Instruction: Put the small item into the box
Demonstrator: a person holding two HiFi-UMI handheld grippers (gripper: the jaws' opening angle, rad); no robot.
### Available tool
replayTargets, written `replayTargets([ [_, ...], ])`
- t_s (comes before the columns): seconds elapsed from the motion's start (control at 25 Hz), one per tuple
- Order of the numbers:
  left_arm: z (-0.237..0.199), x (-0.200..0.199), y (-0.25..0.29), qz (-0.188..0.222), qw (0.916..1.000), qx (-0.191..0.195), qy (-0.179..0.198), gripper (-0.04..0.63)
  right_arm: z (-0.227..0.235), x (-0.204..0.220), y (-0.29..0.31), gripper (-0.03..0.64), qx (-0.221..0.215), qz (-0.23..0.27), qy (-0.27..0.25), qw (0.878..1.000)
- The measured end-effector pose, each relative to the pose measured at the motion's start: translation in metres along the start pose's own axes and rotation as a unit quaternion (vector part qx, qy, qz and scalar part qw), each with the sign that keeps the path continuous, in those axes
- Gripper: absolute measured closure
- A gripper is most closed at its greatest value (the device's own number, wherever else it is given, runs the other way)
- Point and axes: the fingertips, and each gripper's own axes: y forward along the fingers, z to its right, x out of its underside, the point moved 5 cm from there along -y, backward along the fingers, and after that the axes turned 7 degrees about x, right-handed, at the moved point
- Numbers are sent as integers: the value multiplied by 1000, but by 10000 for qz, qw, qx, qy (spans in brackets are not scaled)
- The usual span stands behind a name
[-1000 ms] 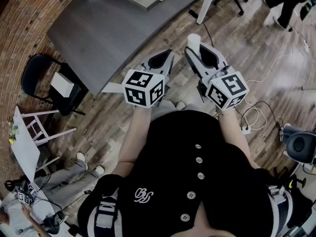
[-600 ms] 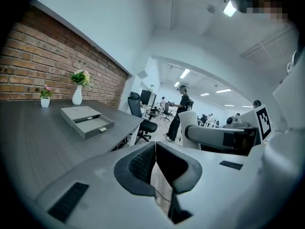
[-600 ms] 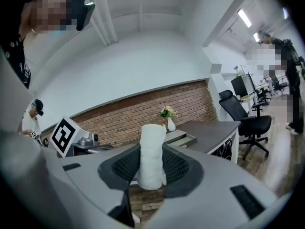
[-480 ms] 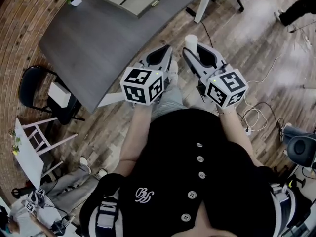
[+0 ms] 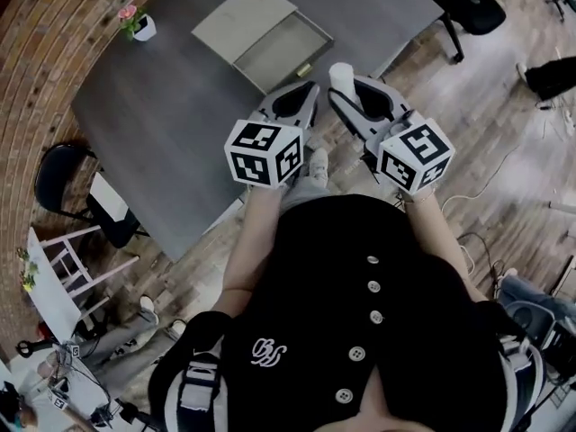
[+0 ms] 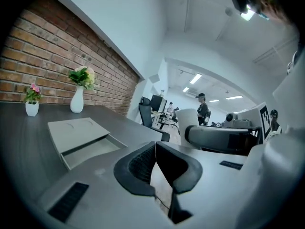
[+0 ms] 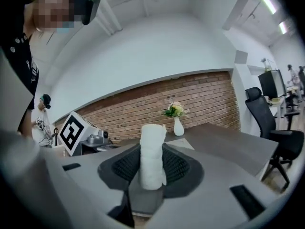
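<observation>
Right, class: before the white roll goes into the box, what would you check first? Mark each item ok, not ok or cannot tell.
1. Hold on the white roll: ok. The right gripper has its fingers shut on it, and it stands upright.
2. Box open: ok. Its tray is slid out and looks empty.
3. Left gripper free: ok. Its fingers are shut on nothing.
4. Roll above the tray: not ok. It hangs beside the tray, nearer the table edge.
5. Flower pot out of the way: ok. It stands far off.
6. Height above the tray: cannot tell.
</observation>
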Motion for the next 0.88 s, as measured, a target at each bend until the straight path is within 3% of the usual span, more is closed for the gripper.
replayTargets([
  [0.24, -72, -43, 34, 114, 9985, -544, -24, 580, 43, -32, 81, 483, -549, -123, -230, 9982],
  [0.52, -110, -52, 49, 254, 9913, -1247, -350, 581, 65, -38, 133, 483, -1358, -520, -331, 9888],
  [0.88, -124, -60, 46, 754, 9637, -2436, -792, 581, 80, -45, 180, 483, -2594, -1025, -769, 9572],
])
